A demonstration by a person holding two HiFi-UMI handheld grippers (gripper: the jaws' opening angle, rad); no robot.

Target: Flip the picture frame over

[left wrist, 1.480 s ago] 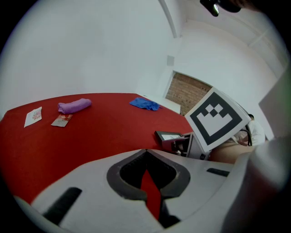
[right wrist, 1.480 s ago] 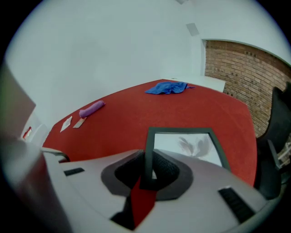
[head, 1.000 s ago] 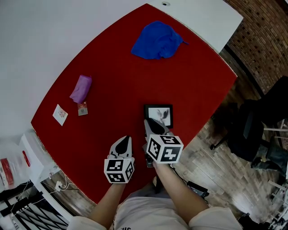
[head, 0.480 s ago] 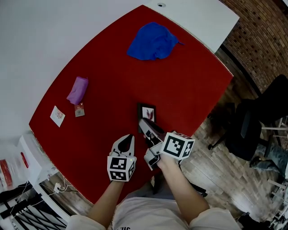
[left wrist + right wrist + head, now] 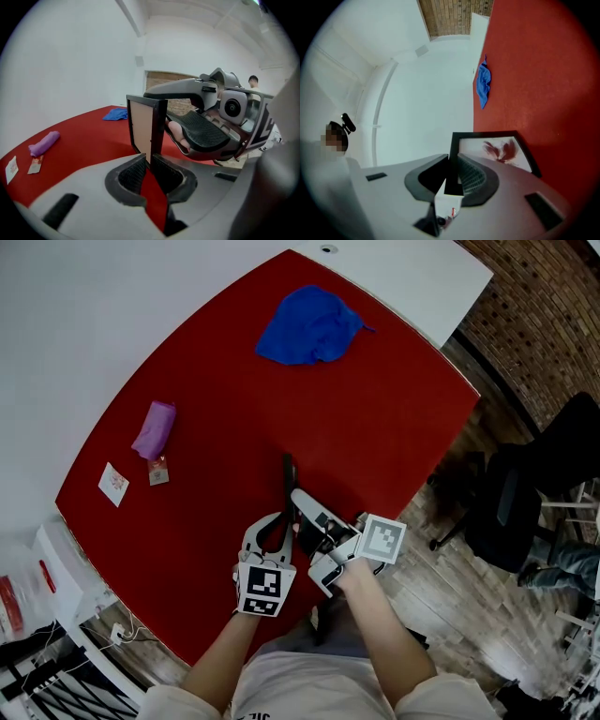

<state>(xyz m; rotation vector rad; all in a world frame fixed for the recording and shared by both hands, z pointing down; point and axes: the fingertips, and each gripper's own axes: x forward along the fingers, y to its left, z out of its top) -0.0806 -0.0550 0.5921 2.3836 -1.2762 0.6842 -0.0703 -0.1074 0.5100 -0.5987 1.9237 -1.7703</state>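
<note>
The black picture frame (image 5: 287, 474) stands on edge on the red table (image 5: 375, 409). My right gripper (image 5: 298, 498) is shut on one side of its border, and the right gripper view shows the print (image 5: 501, 150) facing the table. My left gripper (image 5: 284, 519) is right beside it at the frame's near edge. In the left gripper view the plain beige back (image 5: 143, 126) rises from between my jaws (image 5: 149, 159), with both pads against the frame. The right gripper (image 5: 206, 126) is close behind it.
A crumpled blue cloth (image 5: 309, 326) lies at the far side of the table. A purple roll (image 5: 155, 429), a small packet (image 5: 158, 471) and a card (image 5: 112, 484) lie at the left. A dark office chair (image 5: 534, 502) stands off the table's right edge.
The frame lay flat with the print up; the right gripper rolled and lifted it onto its edge. My left gripper moved right until its jaws took the frame's near edge.
</note>
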